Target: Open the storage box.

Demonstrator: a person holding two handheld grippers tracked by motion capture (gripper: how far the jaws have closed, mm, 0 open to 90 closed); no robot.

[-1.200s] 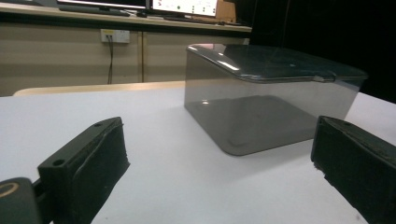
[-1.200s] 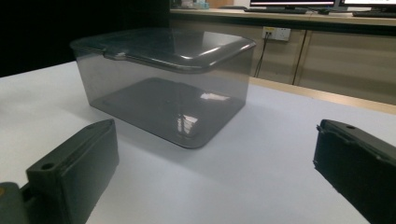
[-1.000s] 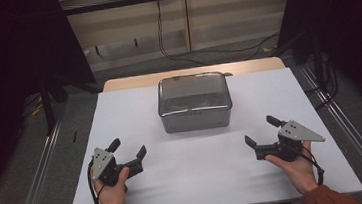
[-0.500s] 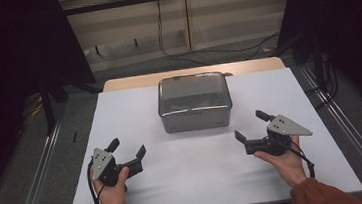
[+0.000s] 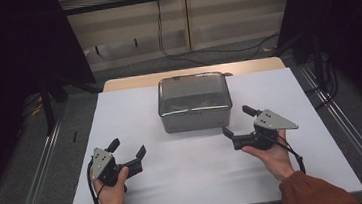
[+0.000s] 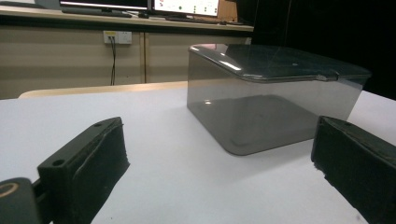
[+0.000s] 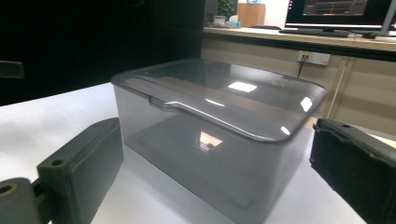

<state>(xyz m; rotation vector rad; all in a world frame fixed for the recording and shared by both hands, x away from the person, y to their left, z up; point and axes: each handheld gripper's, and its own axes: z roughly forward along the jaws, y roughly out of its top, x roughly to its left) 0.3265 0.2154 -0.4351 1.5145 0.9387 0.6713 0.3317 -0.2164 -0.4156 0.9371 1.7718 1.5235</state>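
Altogether one lidded box (image 5: 194, 102), two grippers (image 5: 127, 149).

Dim surroundings frame a brightly lit white table sheet (image 5: 190, 166), overhead lights glint on the smoky plastic box's lid (image 7: 233, 93), and the near black jaws look soft and blurred.

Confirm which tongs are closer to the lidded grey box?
Right. The right tongs sit open just off the grey box, at its front right corner; the left tongs sit open farther back, front-left, well apart.
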